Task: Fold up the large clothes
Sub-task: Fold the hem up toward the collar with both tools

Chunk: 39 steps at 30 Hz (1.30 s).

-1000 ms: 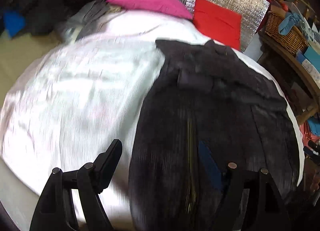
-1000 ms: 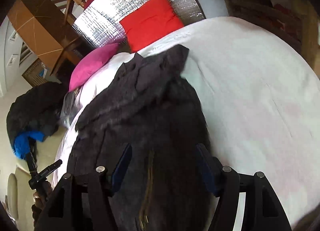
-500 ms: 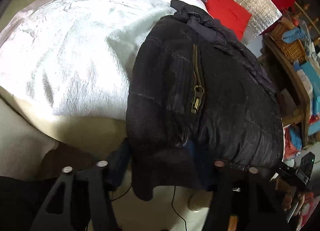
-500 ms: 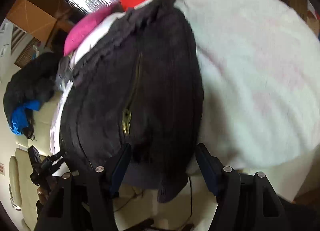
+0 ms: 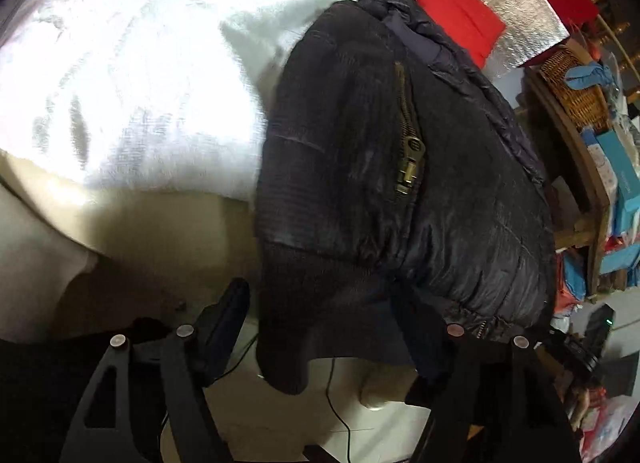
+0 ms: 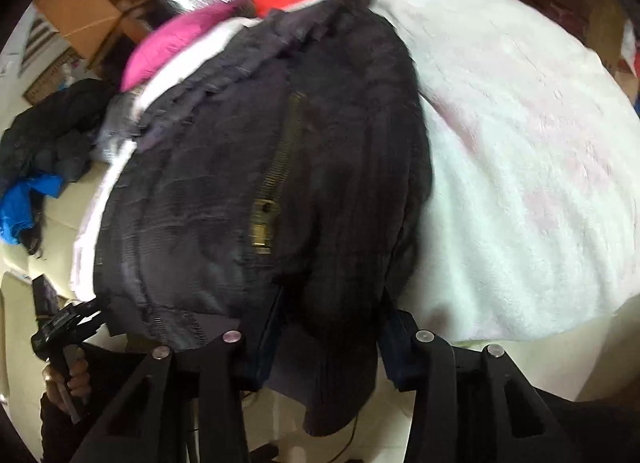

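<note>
A: From my left, where's the jacket [image 5: 400, 167]?

B: On the white blanket [image 5: 132, 103], hem hanging over the near edge. My left gripper [image 5: 320, 315] has just been opening; the hem sits loosely between its jaws, ungripped.

A: And the right gripper [image 6: 328, 327]?

B: Just been closing round the hem; whether it pinches, I can't tell. Next I'd clamp both and fold the hem upward.
</note>
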Available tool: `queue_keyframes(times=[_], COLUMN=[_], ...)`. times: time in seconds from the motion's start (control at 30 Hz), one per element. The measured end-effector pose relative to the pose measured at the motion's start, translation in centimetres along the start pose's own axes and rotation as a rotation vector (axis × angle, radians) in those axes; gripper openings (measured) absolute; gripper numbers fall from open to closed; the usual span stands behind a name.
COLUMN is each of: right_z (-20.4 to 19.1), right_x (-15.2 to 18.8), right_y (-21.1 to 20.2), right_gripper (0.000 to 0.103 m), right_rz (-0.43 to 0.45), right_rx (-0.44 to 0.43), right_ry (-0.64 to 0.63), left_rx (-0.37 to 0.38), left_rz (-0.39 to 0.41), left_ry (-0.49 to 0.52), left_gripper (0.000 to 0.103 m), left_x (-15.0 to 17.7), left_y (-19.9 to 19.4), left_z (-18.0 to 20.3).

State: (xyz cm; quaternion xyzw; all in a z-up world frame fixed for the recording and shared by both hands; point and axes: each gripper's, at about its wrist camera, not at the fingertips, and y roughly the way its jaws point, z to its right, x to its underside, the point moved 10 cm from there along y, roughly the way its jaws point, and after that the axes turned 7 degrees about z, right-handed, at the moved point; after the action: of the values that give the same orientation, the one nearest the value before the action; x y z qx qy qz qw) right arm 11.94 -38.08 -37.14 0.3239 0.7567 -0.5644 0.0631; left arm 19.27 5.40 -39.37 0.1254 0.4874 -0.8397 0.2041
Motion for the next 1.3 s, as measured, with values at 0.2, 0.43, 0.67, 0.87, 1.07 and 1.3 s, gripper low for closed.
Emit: queue_keyframes(times=[0.2,0.43,0.67,0.87,1.07,1.3], right_z=[-2.0,-0.3,-1.9,-2.5,-1.1,-3.9], right_x=[0.2,0.7,-0.6,-1.8,-1.2,-5.5], right_y=[-0.6,0.7,-1.6,-2.0,-0.6,-6.7], right_gripper=[0.039,0.052,0.019,0.022,0.019,0.014], right_rz=[0.01,-0.067,-0.002,-0.009,-0.05,0.136], right_rx=[-0.044,-0.041,-0.126,-0.218,-0.188,-0.257], right_ry=[-0.111,-0.027,-0.087,-0.066,-0.071,-0.128], left_rx=[-0.01,0.038,0.043,0.131,0.106,0.215], left_rz=[0.03,-0.037,-0.013,0.012,-0.052,0.003], left_ry=[0.085,0.053,0.112,0.148,0.116,0.209], left_gripper=[0.022,0.062,0.016,0.038,0.015,0.015], left_x=[-0.3,0.4,0.1,-0.9,-0.2,-3.1], left_y=[-0.6,0.7,0.0,-1.1,0.9,-2.6], left_z=[1.3,1.4,2.4,4.4,3.7,8.0])
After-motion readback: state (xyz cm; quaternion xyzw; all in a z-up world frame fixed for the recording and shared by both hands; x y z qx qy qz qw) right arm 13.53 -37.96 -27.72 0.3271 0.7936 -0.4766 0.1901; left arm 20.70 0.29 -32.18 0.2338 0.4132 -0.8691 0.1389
